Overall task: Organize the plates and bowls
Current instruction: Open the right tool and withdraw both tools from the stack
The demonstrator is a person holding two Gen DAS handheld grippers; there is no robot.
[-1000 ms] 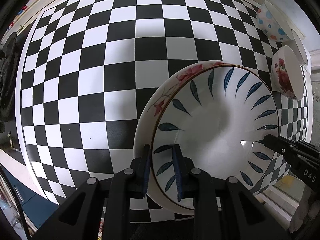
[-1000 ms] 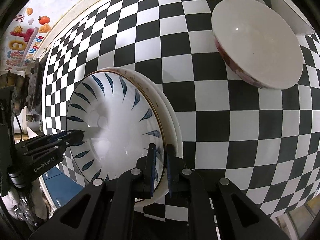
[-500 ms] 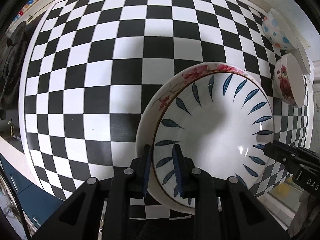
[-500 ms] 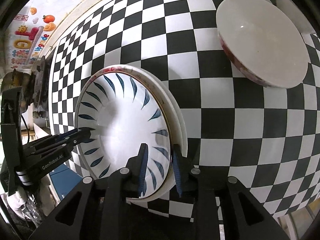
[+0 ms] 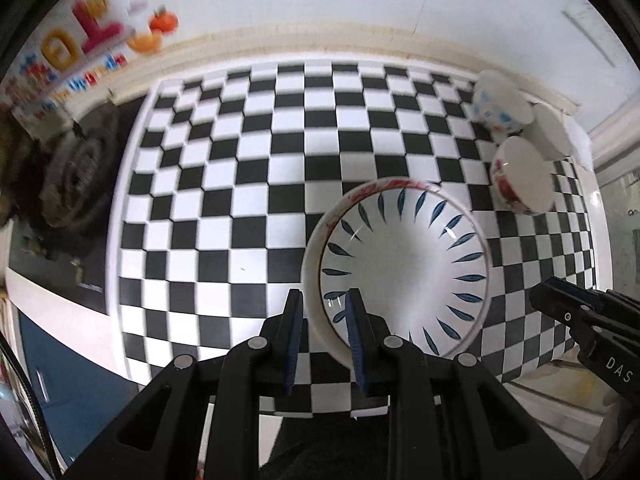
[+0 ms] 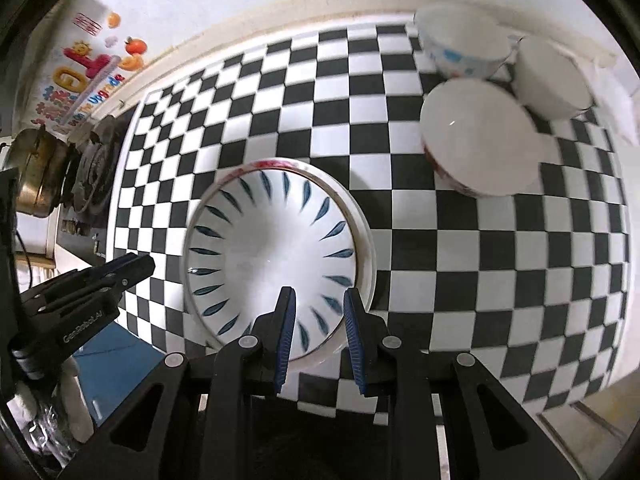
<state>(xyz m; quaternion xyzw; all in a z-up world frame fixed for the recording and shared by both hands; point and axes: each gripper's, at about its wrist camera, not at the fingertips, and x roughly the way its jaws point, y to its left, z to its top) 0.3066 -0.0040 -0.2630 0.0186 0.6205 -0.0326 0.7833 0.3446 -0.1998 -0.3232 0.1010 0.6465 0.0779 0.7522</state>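
Black-and-white checked table (image 5: 240, 160), seen from the left wrist. White bowl with blue leaf marks (image 5: 404, 276) sits nested in a red-flowered dish (image 5: 314, 248), near the table's front edge. My left gripper (image 5: 323, 294) hangs above the nested pair's left rim. Its jaws are drawn in as far as they go, with a narrow gap left. The rim shows through that gap, but I see no pad pressing on it. The right gripper (image 5: 540, 298) pokes in from the right edge, beside the stack. Three bowls cluster at the far right corner: a red-flowered bowl (image 5: 524, 176), a blue-dotted bowl (image 5: 500, 104) and a plain white bowl (image 5: 554, 132). A stove burner (image 5: 80, 168) lies left of the table, blurred.

Right wrist view: the right jaws have just been opening and stand apart, over the stack's near right rim. The rim is visible between the pads, not clamped. The stack rests on the table. The left gripper enters at lower left, by the stack's left side. The same three bowls sit upper right, close together. A metal pot (image 6: 36, 176) stands at far left.
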